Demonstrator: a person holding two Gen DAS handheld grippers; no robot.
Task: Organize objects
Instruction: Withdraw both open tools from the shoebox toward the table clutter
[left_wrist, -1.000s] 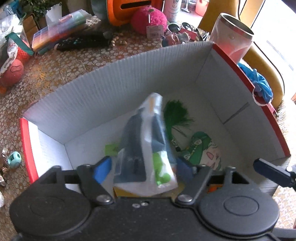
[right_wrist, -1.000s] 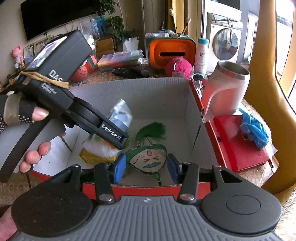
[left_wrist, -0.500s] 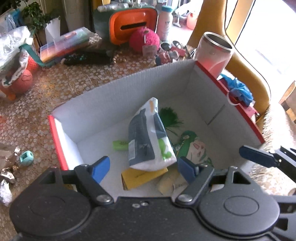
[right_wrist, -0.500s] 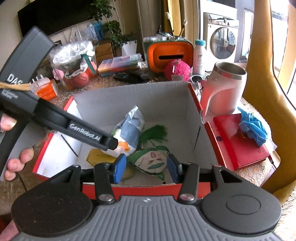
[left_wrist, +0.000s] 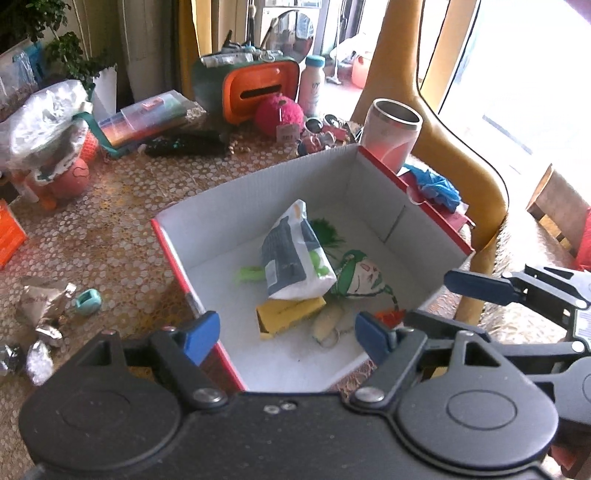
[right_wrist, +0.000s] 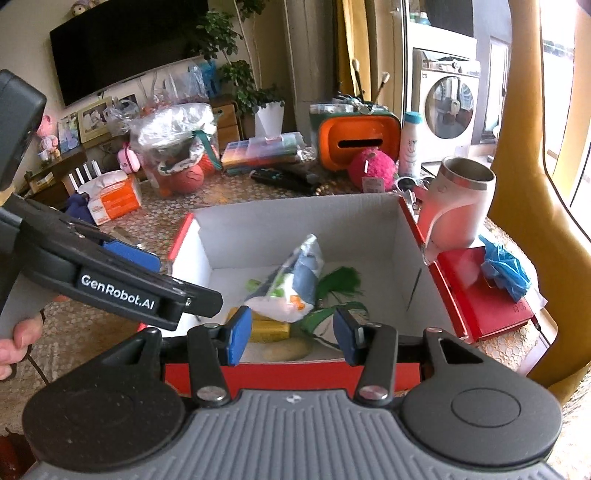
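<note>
- The left gripper (left_wrist: 282, 334) points steeply down above the near-left corner of the box (left_wrist: 258, 184), jaws wide apart with nothing between them.
- The right gripper (right_wrist: 291, 334) hovers over the box's red near rim, jaws partly apart and empty.
- A pouch (left_wrist: 291, 258) leans on a yellow packet (left_wrist: 288, 317) inside the box, beside a green-haired doll (left_wrist: 360, 275).
- A steel cup (left_wrist: 393, 133) stands just behind the far right corner; foil scraps (left_wrist: 40, 306) lie on the table to the left.
</note>
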